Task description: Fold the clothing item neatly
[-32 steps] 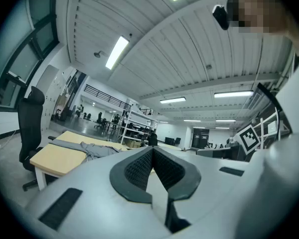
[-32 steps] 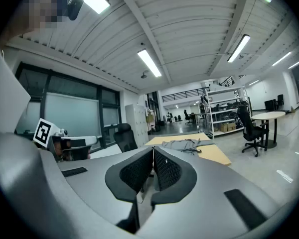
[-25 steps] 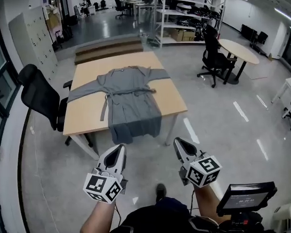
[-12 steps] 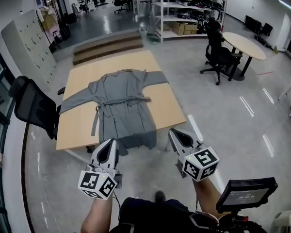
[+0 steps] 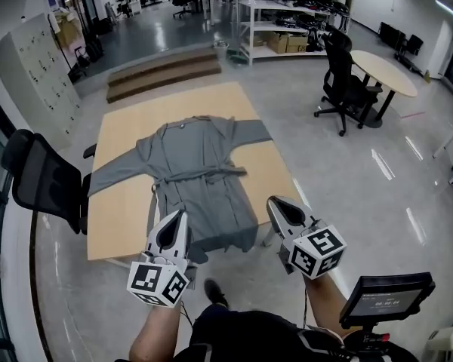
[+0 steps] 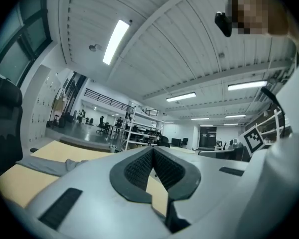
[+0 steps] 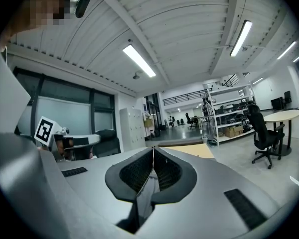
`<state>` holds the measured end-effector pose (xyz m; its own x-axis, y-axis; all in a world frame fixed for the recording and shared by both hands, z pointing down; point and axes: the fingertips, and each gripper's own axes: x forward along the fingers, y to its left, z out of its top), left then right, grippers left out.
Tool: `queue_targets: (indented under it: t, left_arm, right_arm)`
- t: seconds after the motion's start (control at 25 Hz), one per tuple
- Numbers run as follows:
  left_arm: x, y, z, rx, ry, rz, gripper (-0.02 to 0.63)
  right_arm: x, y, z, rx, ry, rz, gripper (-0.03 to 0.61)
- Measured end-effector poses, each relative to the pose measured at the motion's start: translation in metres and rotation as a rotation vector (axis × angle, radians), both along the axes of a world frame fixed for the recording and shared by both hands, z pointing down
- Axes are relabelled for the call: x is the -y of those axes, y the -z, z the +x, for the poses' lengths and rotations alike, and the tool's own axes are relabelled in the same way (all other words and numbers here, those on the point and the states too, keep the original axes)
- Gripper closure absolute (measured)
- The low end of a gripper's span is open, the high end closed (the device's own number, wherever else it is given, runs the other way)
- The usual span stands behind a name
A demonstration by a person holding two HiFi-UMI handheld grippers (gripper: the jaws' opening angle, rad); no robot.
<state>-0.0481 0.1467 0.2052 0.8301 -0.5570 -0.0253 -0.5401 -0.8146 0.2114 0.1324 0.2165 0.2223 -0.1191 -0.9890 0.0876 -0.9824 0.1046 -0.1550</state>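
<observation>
The jaws of the left gripper [image 5: 180,219] and the right gripper [image 5: 275,204] are being held clenched on nothing, near the wooden table [image 5: 121,225]. The grey robe [image 5: 200,179] is lying spread on it, sleeves out, hem hanging over the near edge. The approach is judged to be in hand. Next, opened jaws and a pinch on a cloth edge are being called for.

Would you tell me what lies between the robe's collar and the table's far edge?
Only bare table beyond the robe, in the head view.
</observation>
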Motion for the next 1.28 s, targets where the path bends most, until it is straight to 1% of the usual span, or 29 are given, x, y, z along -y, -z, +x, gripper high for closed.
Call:
queue_targets:
  t: [0.24, 0.4, 0.52, 0.64, 0.8, 0.96, 1.12, 1.2, 1.28]
  left_arm:
    - [0.083, 0.003, -0.004, -0.037, -0.003, 0.007, 0.615]
    - [0.126, -0.002, 0.000, -0.036, -0.021, -0.005, 0.615]
    - [0.149, -0.006, 0.009, -0.035, -0.041, -0.018, 0.615]
    - [0.163, -0.008, 0.029, -0.034, -0.068, -0.026, 0.615]
    - [0.177, -0.015, 0.070, -0.008, -0.108, -0.020, 0.615]
    - [0.193, -0.022, 0.124, 0.011, -0.146, -0.035, 0.615]
    - [0.208, -0.039, 0.192, 0.033, -0.193, -0.047, 0.614]
    - [0.221, -0.050, 0.231, 0.042, -0.220, -0.046, 0.614]
    - [0.231, -0.063, 0.269, 0.065, -0.250, -0.064, 0.614]
  right_arm:
    - [0.075, 0.007, 0.001, -0.028, -0.036, 0.001, 0.571]
    - [0.114, 0.012, 0.006, -0.059, -0.056, 0.010, 0.571]
    - [0.135, 0.011, 0.018, -0.067, -0.082, -0.009, 0.571]
    - [0.146, 0.010, 0.043, -0.080, -0.120, -0.010, 0.569]
    - [0.160, 0.000, 0.092, -0.066, -0.182, -0.016, 0.569]
    - [0.175, -0.010, 0.150, -0.074, -0.222, -0.035, 0.569]
    - [0.188, -0.036, 0.222, -0.092, -0.252, -0.035, 0.564]
    - [0.199, -0.054, 0.263, -0.084, -0.269, -0.025, 0.542]
    - [0.206, -0.073, 0.299, -0.073, -0.287, -0.041, 0.509]
